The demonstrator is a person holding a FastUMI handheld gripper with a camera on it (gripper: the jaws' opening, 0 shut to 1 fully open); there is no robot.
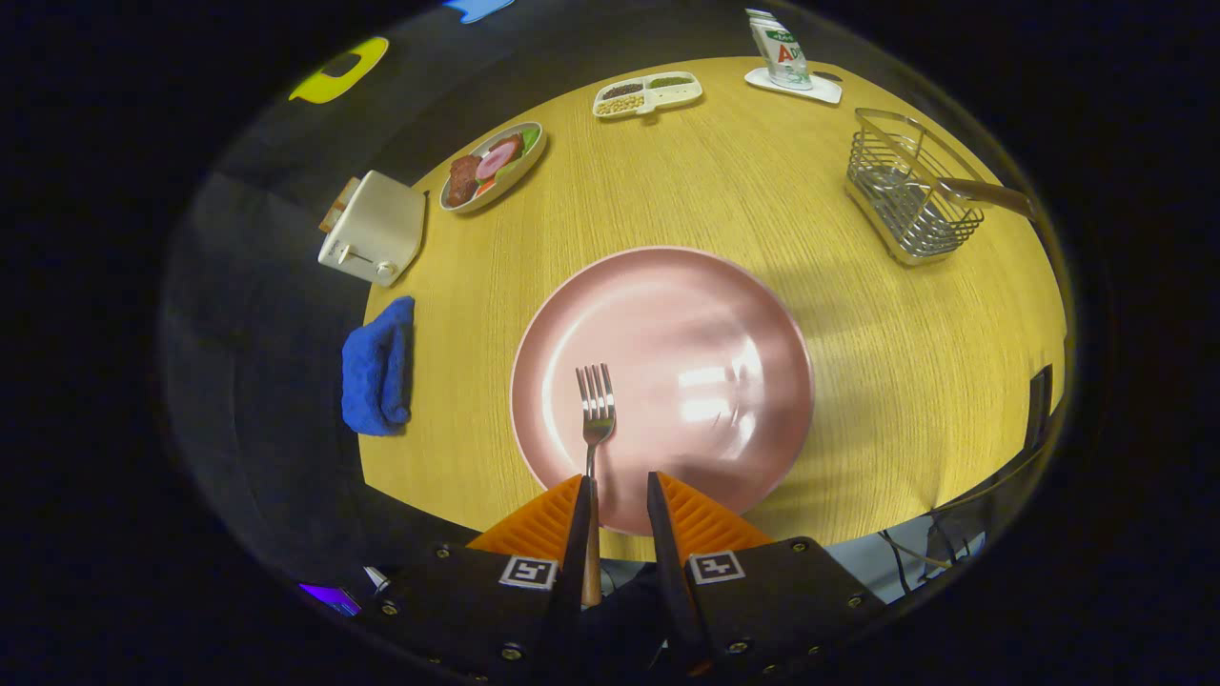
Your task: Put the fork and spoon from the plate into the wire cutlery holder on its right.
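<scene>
The gripper (620,491) had its fingers apart, the fork's (595,419) wooden handle lying between them against the left one, tines reaching ahead onto the pink plate (724,314). A wooden handle, likely the spoon's (986,193), already leaned out of the wire holder (910,191) far ahead to the right. The fork looked light, stiff and slippery at its metal neck; the wooden handle seemed the surer grip.

Legible text: none can be read with certainty. A carton (780,50), standing on a small white tray (796,87) at the far side of the table (886,362), well beyond the claw (618,495), bears a large red letter resembling "A"; the remaining print is too small to make out.
</scene>
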